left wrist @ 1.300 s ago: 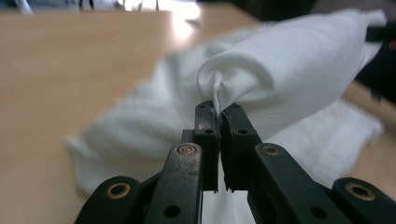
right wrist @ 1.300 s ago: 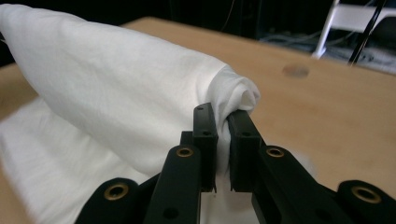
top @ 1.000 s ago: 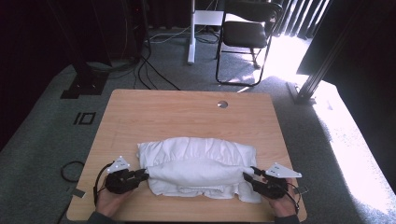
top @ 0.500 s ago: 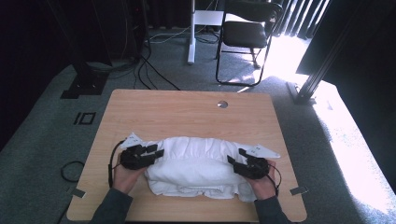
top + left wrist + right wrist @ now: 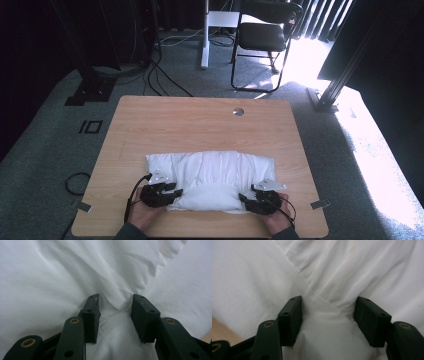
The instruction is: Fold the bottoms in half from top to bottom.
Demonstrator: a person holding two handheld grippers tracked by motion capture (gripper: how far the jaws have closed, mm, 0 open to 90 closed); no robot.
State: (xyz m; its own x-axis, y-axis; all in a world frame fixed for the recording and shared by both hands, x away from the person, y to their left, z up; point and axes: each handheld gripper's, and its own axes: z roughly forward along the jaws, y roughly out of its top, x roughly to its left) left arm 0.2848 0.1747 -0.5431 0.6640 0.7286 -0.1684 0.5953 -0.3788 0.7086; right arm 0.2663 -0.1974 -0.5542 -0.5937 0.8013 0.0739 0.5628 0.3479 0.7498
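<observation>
I see a white cloth [image 5: 212,177], folded into a thick bundle, lying on the near half of the wooden table [image 5: 200,125], long side across the table and its front edge close to the table's near edge.

Left gripper [image 5: 172,192]: in the high view it sits at the cloth's near-left corner, held by the left hand [image 5: 145,210], jaws pointing in toward the bundle. In the left gripper view its two black jaws stand apart with a raised ridge of the cloth [image 5: 117,307] between them. The fabric lies against the pads' tips, but I cannot see the pads pressing it. I read this gripper as open over a fold. The jaws have just been opening.

Right gripper [image 5: 245,199]: at the near-right corner, held by the right hand [image 5: 277,217], also pointing inward. In the right gripper view the jaws are spread wide around a crease where two layers of cloth [image 5: 329,310] cross. They do not clamp the fabric. Open, and they have just been opening.

A bare strip of table shows at the lower edge of both gripper views.
</observation>
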